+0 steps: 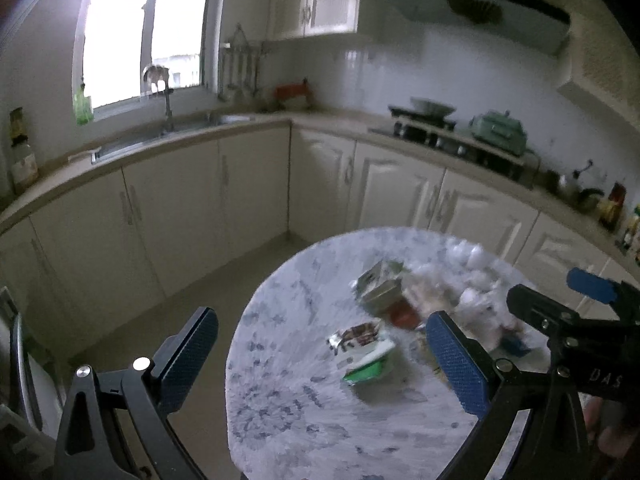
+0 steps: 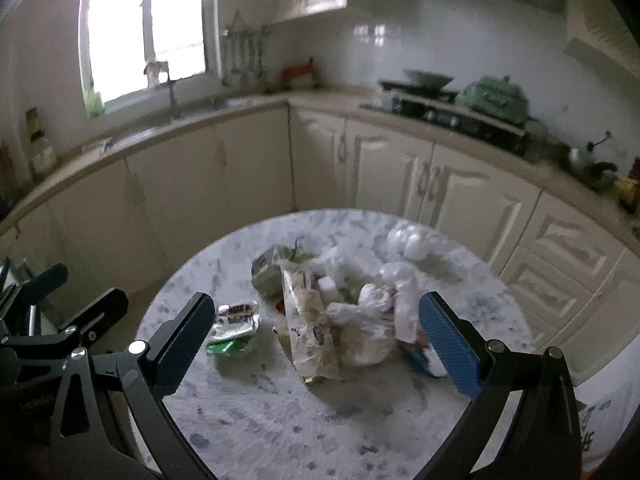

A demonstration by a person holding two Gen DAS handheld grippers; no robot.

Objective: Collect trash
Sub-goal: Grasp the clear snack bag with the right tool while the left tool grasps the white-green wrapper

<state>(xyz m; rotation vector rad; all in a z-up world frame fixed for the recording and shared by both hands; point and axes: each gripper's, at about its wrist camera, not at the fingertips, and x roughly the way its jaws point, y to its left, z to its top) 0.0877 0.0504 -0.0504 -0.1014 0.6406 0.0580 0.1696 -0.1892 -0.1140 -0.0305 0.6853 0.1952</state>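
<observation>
Left tongs [image 1: 320, 360] gape wide above wrappers [image 1: 360, 350] on round table [image 1: 288, 420].

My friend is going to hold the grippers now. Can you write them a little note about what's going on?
Left gripper: open, holding nothing, above the round table.
Right gripper: open, holding nothing, aimed at the trash pile.
Trash on the table: a green-and-white wrapper lying apart on the left; a printed snack bag, a white plastic bag and a greenish carton bunched mid-table.
Done: nothing picked up yet.
Left: all of it. No bin in view.
</observation>
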